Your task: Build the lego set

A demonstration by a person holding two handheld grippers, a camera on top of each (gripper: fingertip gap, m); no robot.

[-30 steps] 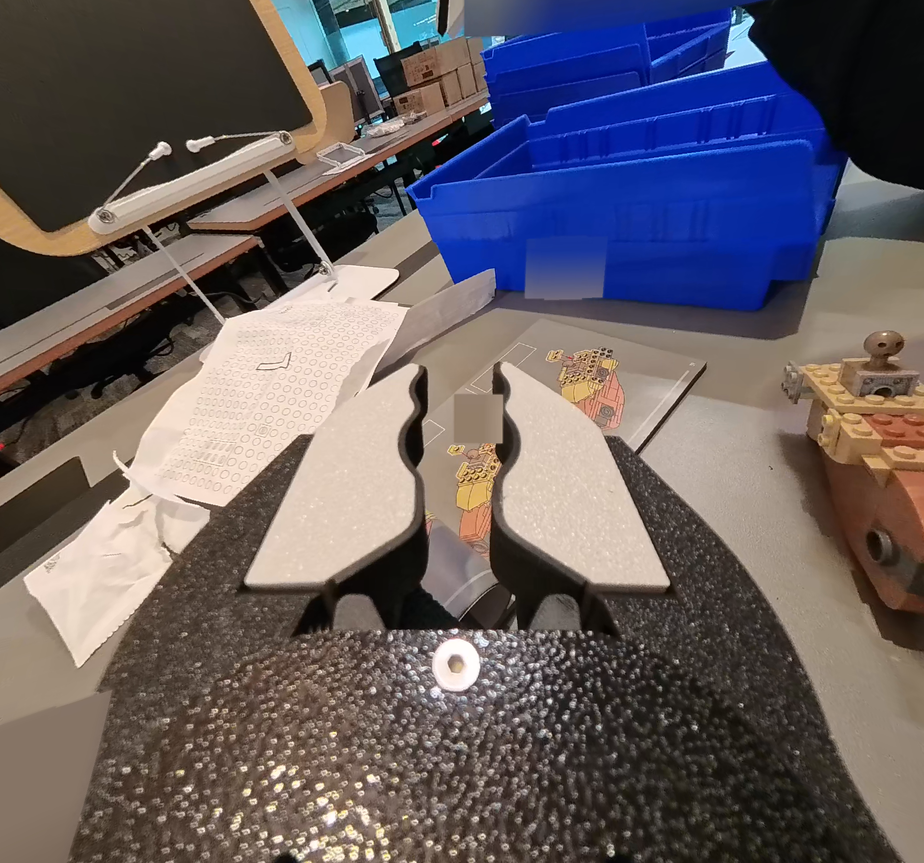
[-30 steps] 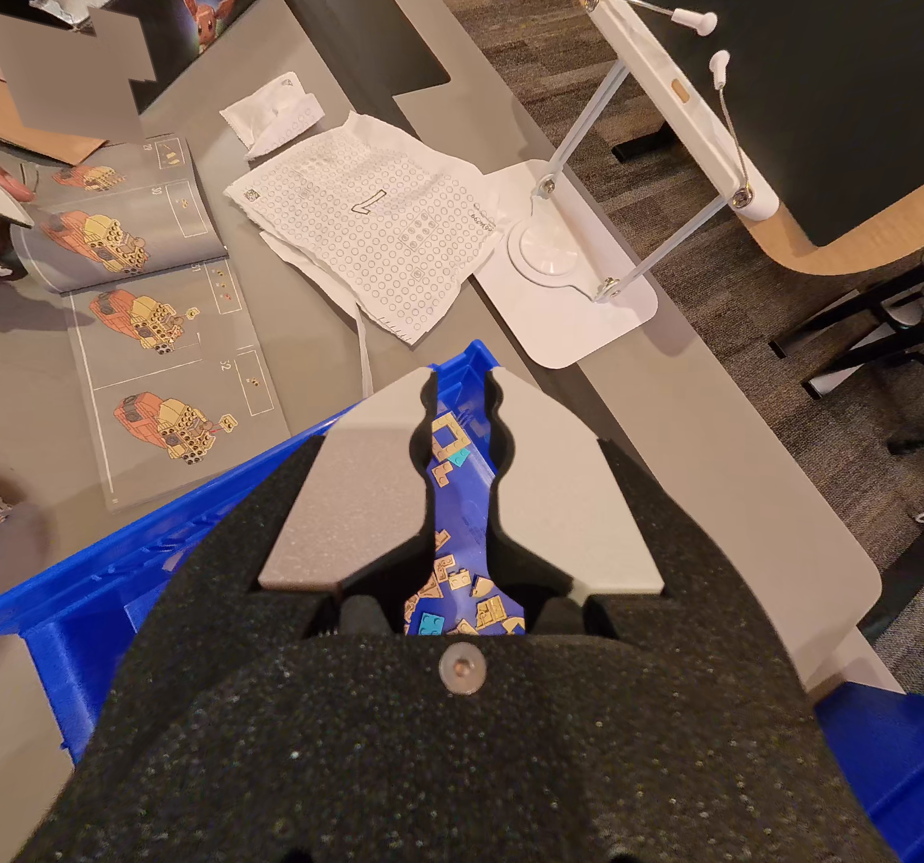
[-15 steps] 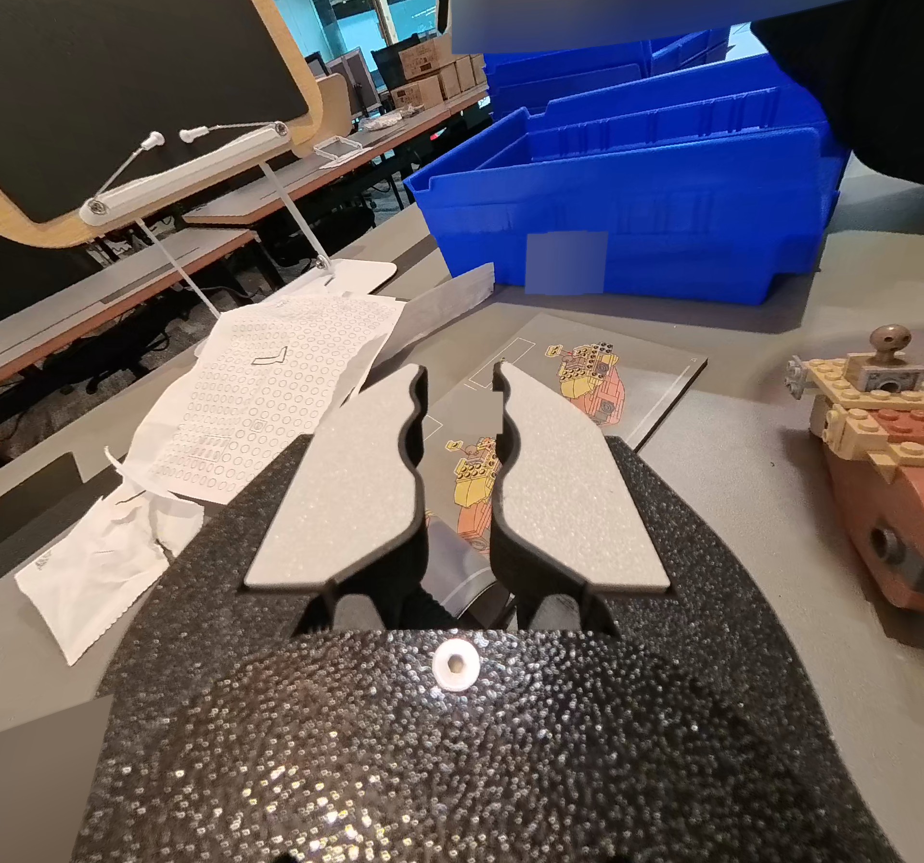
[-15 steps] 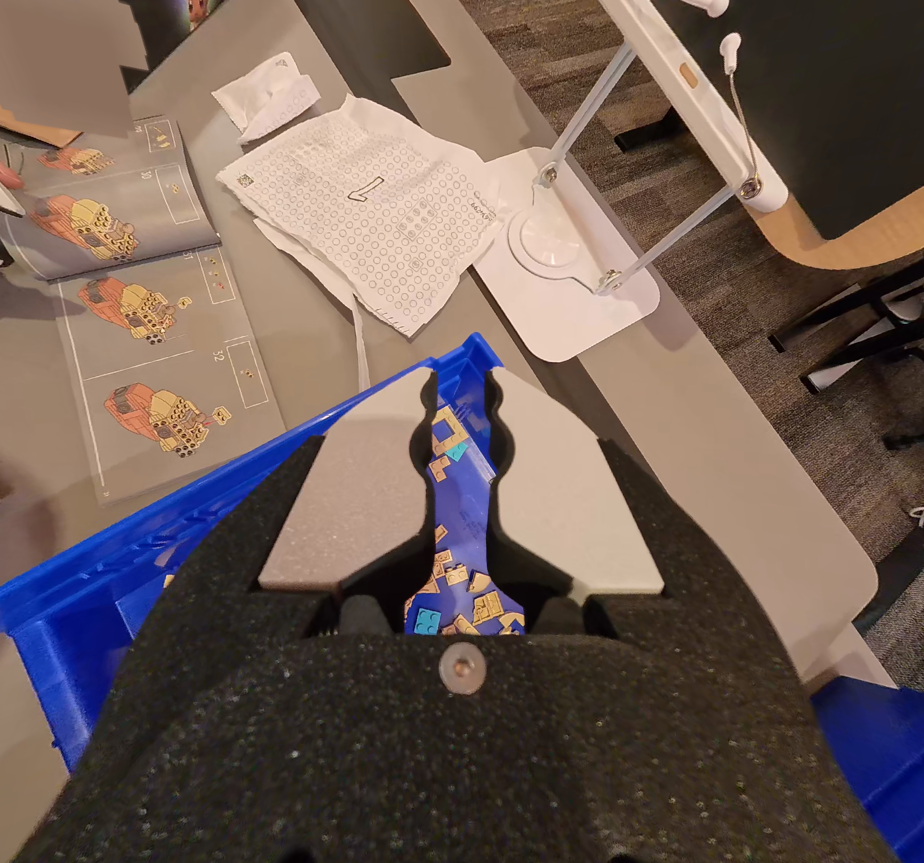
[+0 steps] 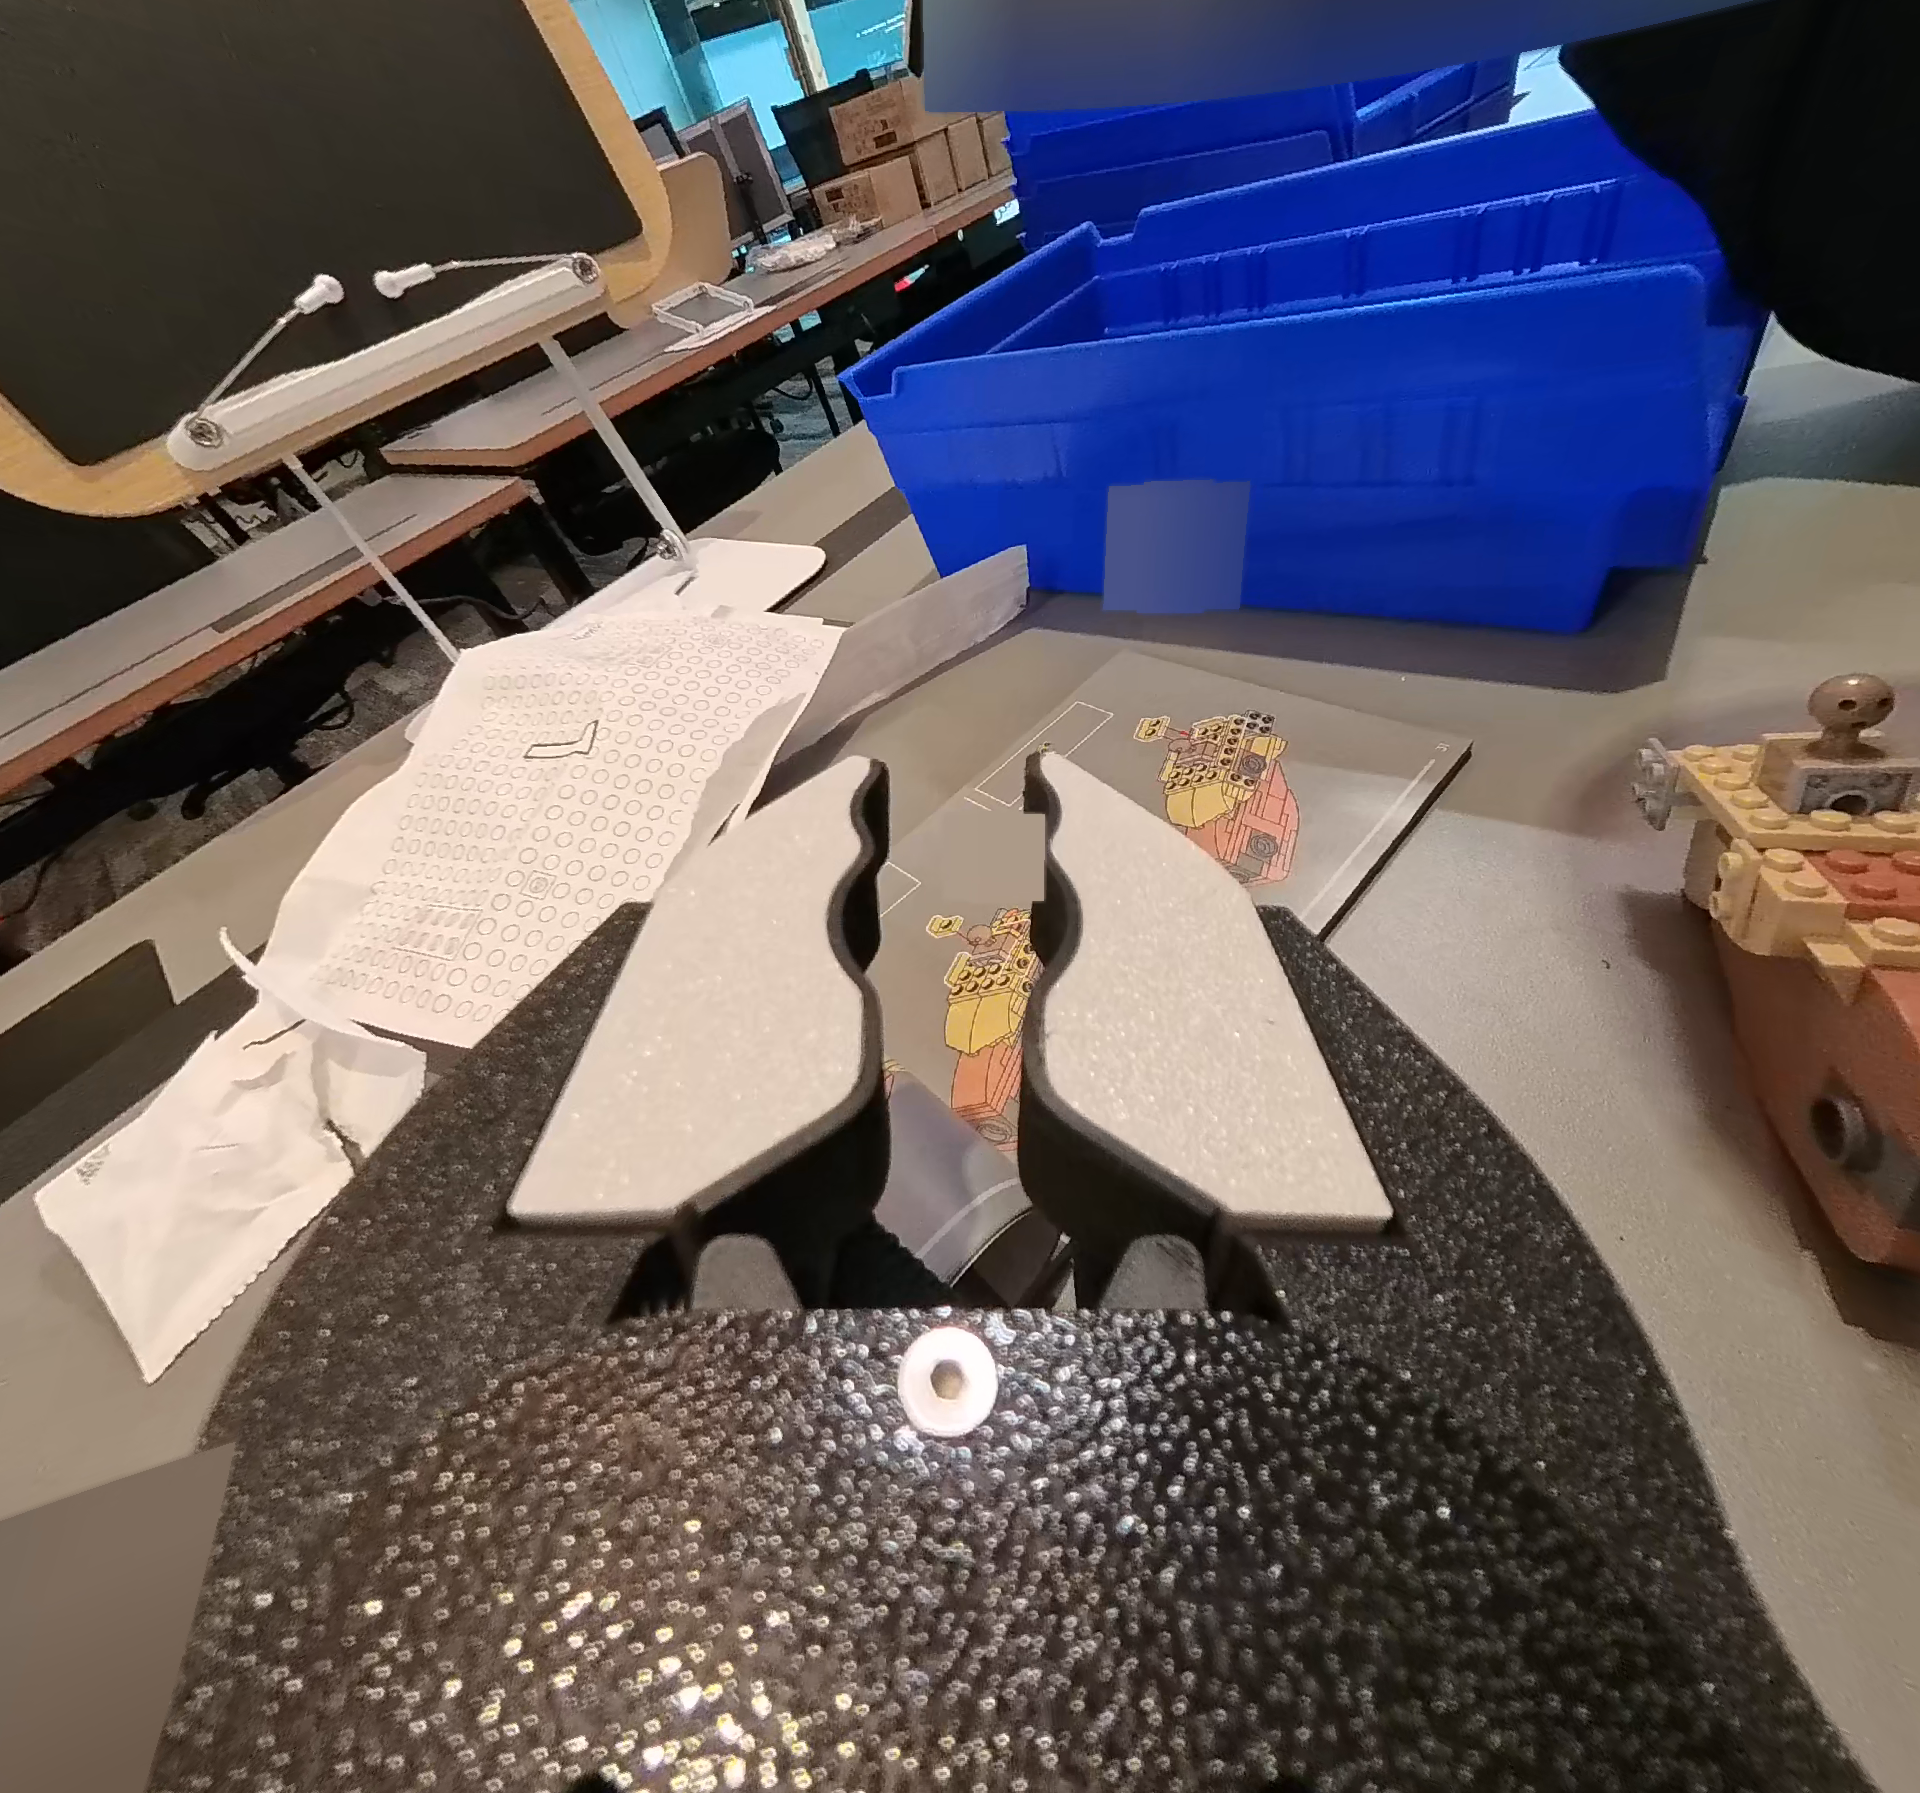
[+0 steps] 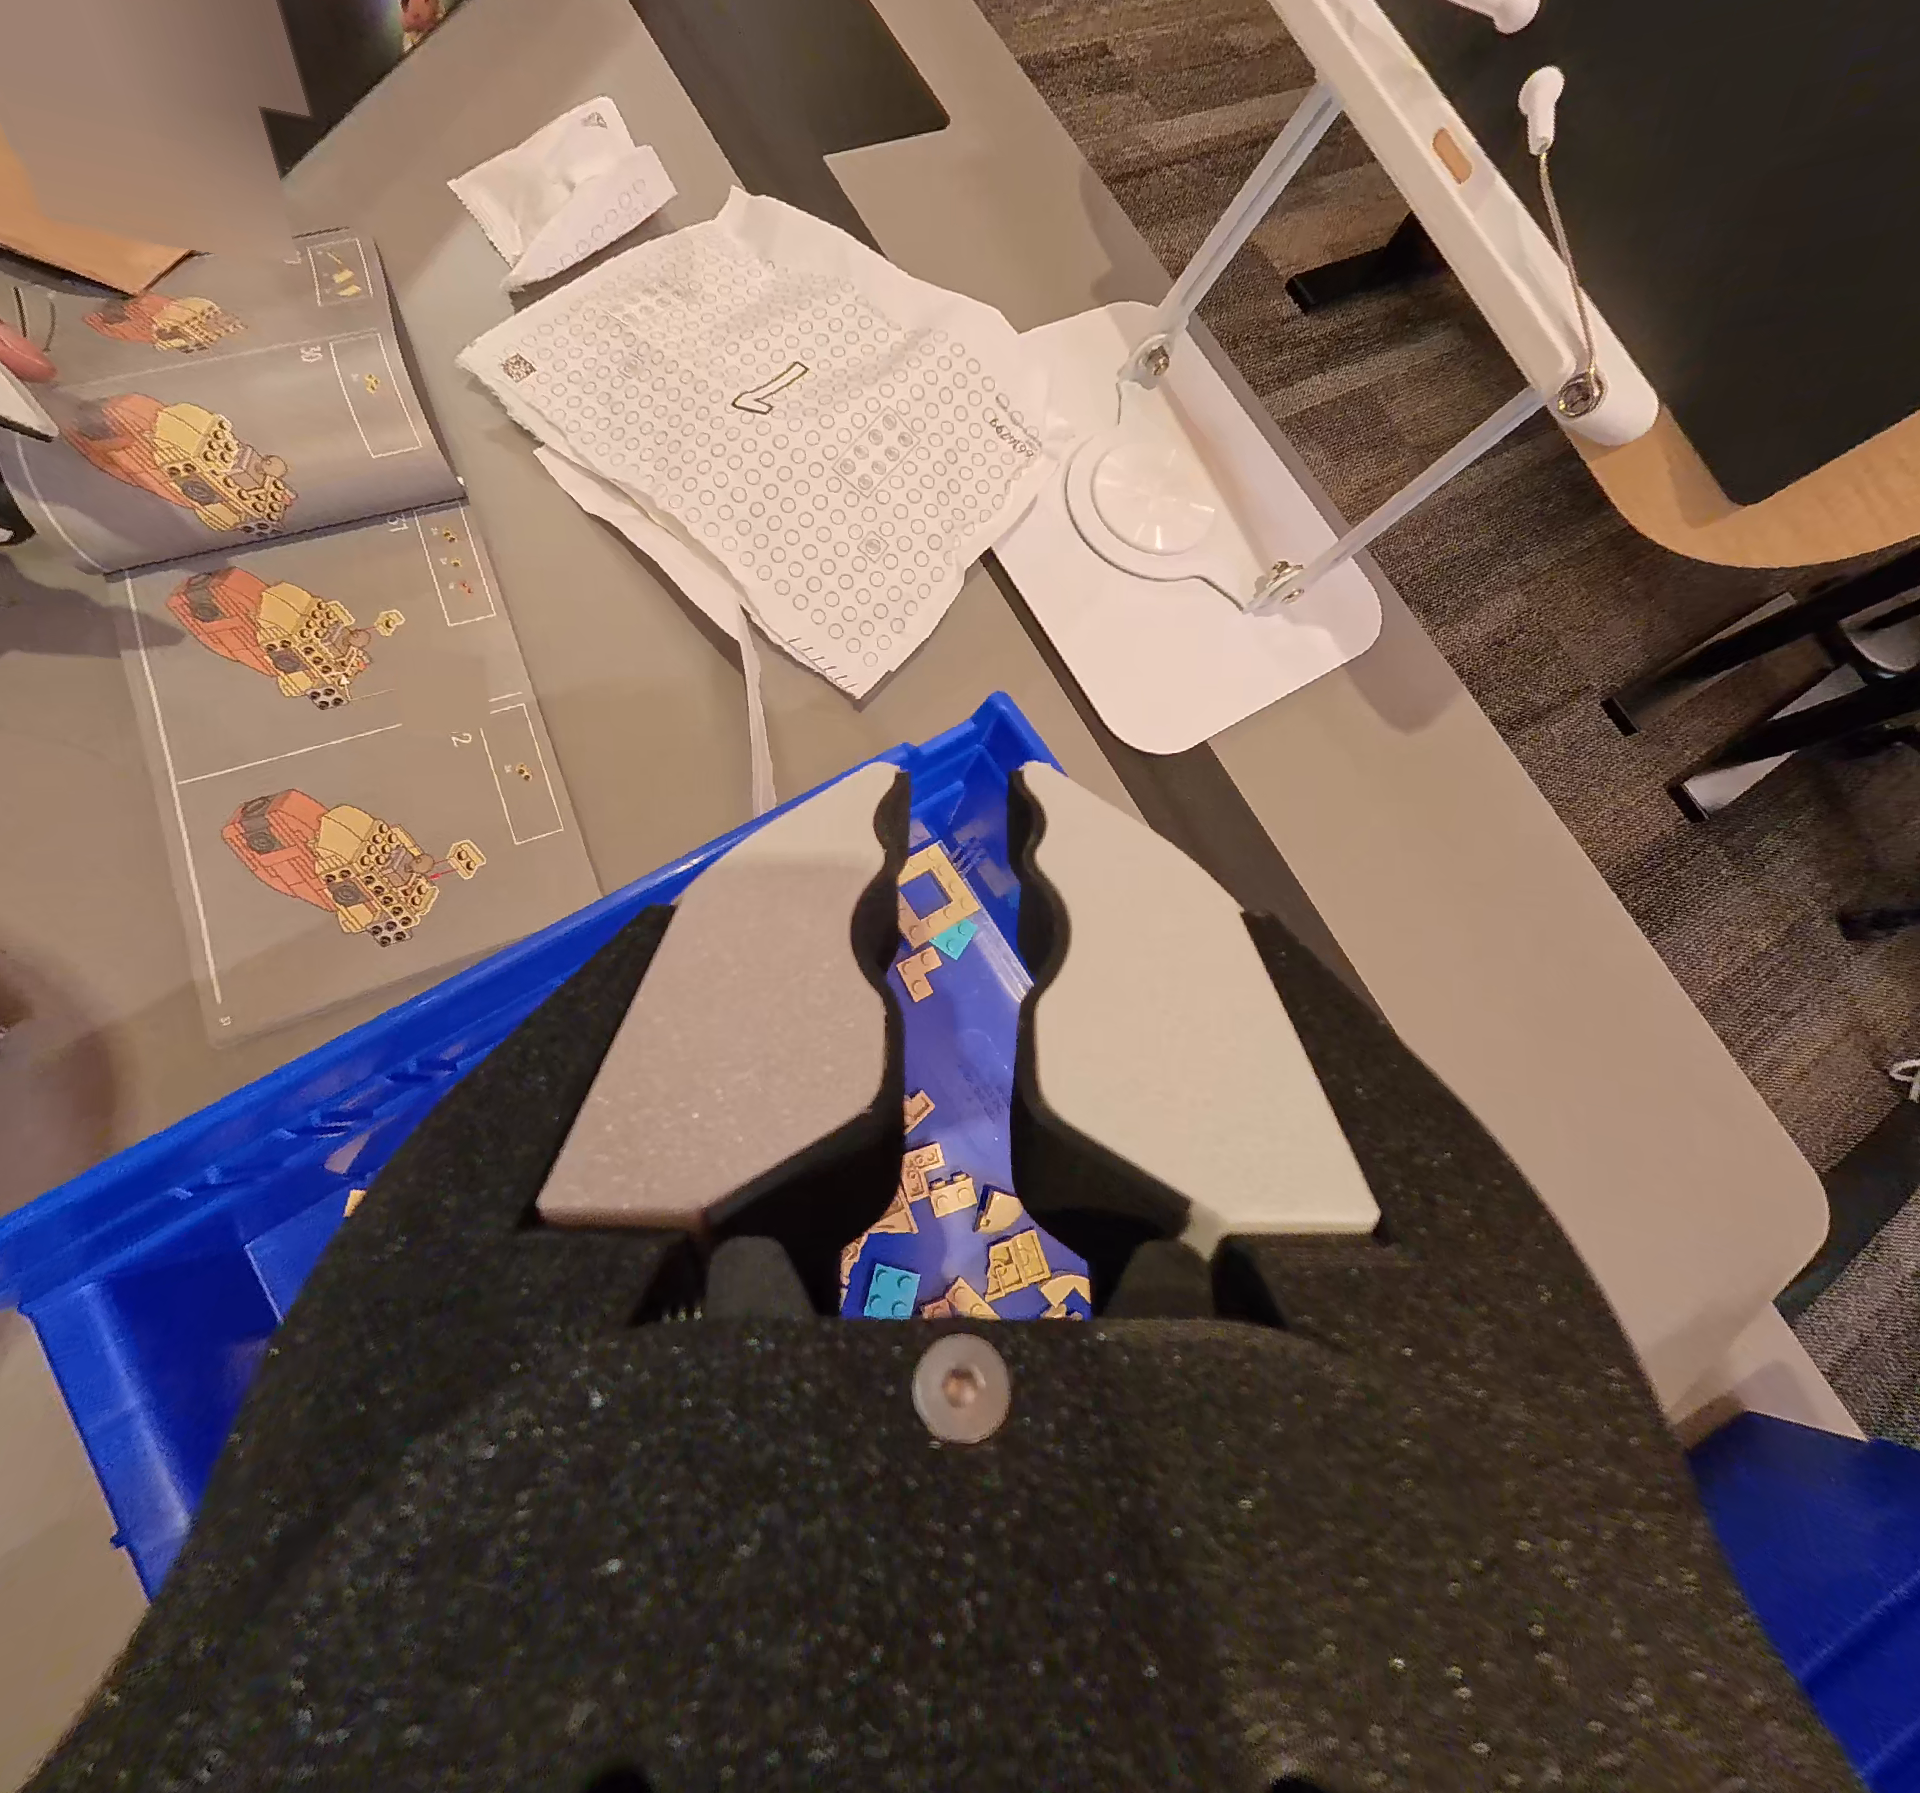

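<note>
While hovering over instruction booklet (image 5: 1226,808): left gripper (image 5: 956,777), narrow gap, empty | right gripper (image 6: 956,787), narrow gap, empty, above blue bin (image 6: 156,1328) holding loose tan and teal bricks (image 6: 977,1244) | part-built lego model (image 5: 1808,922), far right on grey table (image 5: 1507,1068) | paper bags (image 6: 769,455), left of booklet.

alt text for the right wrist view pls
The open, empty right gripper hangs over a blue bin of loose tan and teal lego pieces. Beyond lie an open instruction booklet and crumpled white bags.
</note>
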